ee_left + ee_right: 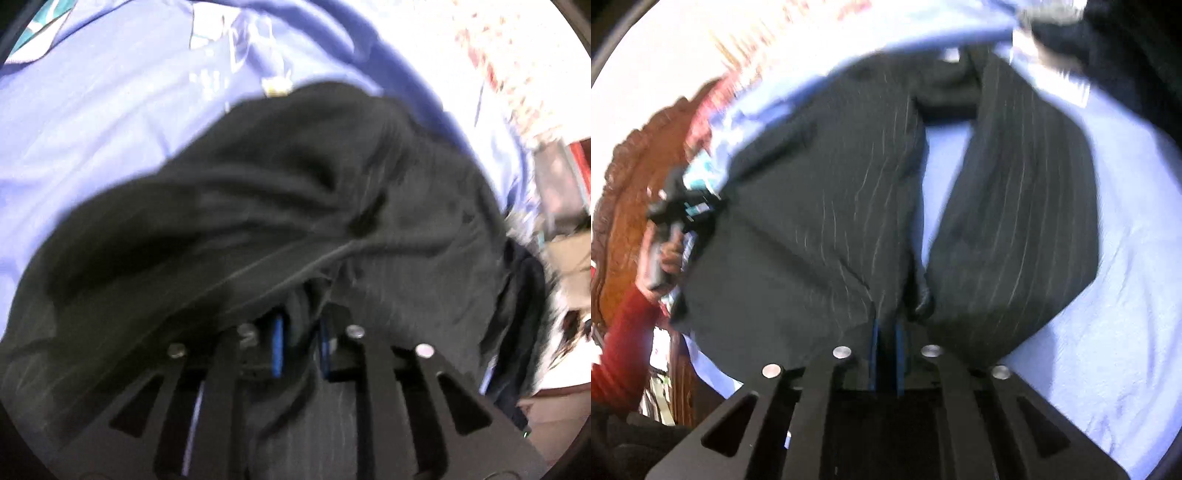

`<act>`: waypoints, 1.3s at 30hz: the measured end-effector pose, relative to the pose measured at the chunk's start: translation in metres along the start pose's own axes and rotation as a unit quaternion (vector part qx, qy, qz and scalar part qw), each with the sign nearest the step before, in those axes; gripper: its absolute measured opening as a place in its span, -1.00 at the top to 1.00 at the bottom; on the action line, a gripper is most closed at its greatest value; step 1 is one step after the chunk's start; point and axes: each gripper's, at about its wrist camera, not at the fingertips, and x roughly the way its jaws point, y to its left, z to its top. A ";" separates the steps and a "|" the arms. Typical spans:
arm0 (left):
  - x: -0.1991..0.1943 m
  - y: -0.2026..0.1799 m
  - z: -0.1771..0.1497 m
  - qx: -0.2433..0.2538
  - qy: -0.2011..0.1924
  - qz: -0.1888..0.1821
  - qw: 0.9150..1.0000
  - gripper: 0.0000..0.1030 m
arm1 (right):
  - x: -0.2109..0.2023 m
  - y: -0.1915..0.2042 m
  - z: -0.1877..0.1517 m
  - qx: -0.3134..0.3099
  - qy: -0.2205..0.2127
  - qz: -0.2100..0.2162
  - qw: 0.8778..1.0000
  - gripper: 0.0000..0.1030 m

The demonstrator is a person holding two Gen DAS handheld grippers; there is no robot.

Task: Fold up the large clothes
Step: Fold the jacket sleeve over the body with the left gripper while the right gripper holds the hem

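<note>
Dark pinstriped cloth, a large garment (827, 206), lies spread over a pale blue sheet (1126, 280) that covers the bed. At the far left of the right wrist view a hand (661, 258) with a red sleeve (620, 350) holds the left gripper (301, 345) at the garment's edge, with carved brown wood (624, 192) behind it. From its own camera, that left gripper has its blue pads (277, 347) drawn close with a bunched fold of the dark cloth pinched between them; the fabric rises from the pinch in a rumpled mound over the sheet, though motion blur softens the detail. Further right, the right gripper (886, 360) stands with its jaws nearly together, its blue pads (873, 354) clamped on a thin ridge of the same garment. Beyond it the cloth parts into two striped panels with a strip of blue sheet showing between them.
</note>
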 end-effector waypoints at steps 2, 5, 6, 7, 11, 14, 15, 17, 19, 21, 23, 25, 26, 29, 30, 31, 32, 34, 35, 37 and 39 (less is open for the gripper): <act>-0.007 -0.004 -0.014 0.014 0.002 -0.005 1.000 0.36 | -0.008 -0.007 -0.008 0.021 -0.018 0.025 0.999 -0.02; -0.043 0.007 -0.054 0.025 -0.009 -0.039 0.999 -0.04 | -0.030 -0.010 -0.025 0.031 -0.045 0.051 0.997 -0.43; -0.060 0.013 -0.074 0.032 -0.014 -0.048 0.998 -0.09 | -0.037 -0.011 -0.031 0.028 -0.049 0.059 0.997 -0.54; -0.070 0.017 -0.089 0.038 -0.016 -0.053 0.998 -0.11 | -0.042 -0.012 -0.034 0.025 -0.048 0.063 0.997 -0.57; -0.093 0.023 -0.146 0.061 -0.021 -0.052 0.997 -0.43 | -0.044 -0.006 -0.052 0.013 -0.020 0.074 0.997 -0.69; -0.072 0.009 -0.178 0.081 -0.006 -0.026 0.996 -0.43 | -0.031 -0.010 -0.062 0.016 -0.001 0.075 0.997 -0.71; -0.063 0.007 -0.186 0.089 0.002 -0.015 0.996 -0.23 | -0.027 -0.012 -0.062 0.020 0.006 0.076 0.997 -0.68; -0.048 0.001 -0.197 0.108 0.033 -0.004 0.994 0.74 | -0.021 -0.003 -0.061 0.014 0.008 0.084 0.996 0.25; -0.053 -0.007 -0.206 0.126 0.043 0.011 0.991 0.90 | -0.040 0.006 -0.063 0.000 -0.006 0.101 0.995 0.44; -0.080 -0.016 -0.209 0.130 0.033 -0.018 0.991 0.93 | -0.071 0.018 -0.070 -0.028 -0.026 0.116 0.993 0.44; -0.109 -0.019 -0.219 0.137 0.021 -0.024 0.990 0.93 | -0.090 0.024 -0.078 -0.048 -0.036 0.108 0.992 0.44; -0.122 -0.016 -0.233 0.137 0.028 -0.028 0.990 0.89 | -0.088 0.020 -0.086 -0.053 -0.029 0.075 0.995 0.44; -0.116 -0.014 -0.240 0.127 0.039 -0.028 0.991 0.78 | -0.078 0.015 -0.089 -0.050 -0.022 0.049 0.997 0.42; -0.085 -0.004 -0.252 0.127 0.063 0.017 0.990 0.39 | -0.033 -0.011 -0.094 -0.007 0.028 -0.023 0.999 0.01; -0.075 0.004 -0.255 0.118 0.072 0.034 0.990 0.39 | -0.034 -0.016 -0.095 0.007 0.019 -0.009 1.000 0.01; -0.073 0.016 -0.259 0.093 0.074 0.024 0.993 0.39 | -0.041 -0.021 -0.093 0.028 0.010 0.005 1.000 0.00; -0.075 0.023 -0.260 0.077 0.072 0.009 0.994 0.39 | -0.049 -0.024 -0.092 0.039 -0.001 0.011 0.999 -0.07; -0.094 0.042 -0.260 0.044 0.046 -0.024 0.998 0.38 | -0.081 -0.026 -0.088 0.042 -0.054 0.021 0.997 -0.27; -0.105 0.050 -0.259 0.034 0.028 -0.024 0.999 0.36 | -0.091 -0.027 -0.086 0.044 -0.070 0.027 0.996 -0.42; -0.126 0.077 -0.253 -0.003 -0.016 -0.019 1.000 0.22 | -0.111 -0.023 -0.076 0.054 -0.099 0.041 0.993 -0.52; -0.141 0.108 -0.244 -0.059 -0.049 -0.031 0.997 0.18 | -0.117 -0.008 -0.062 0.044 -0.117 0.056 0.991 -0.52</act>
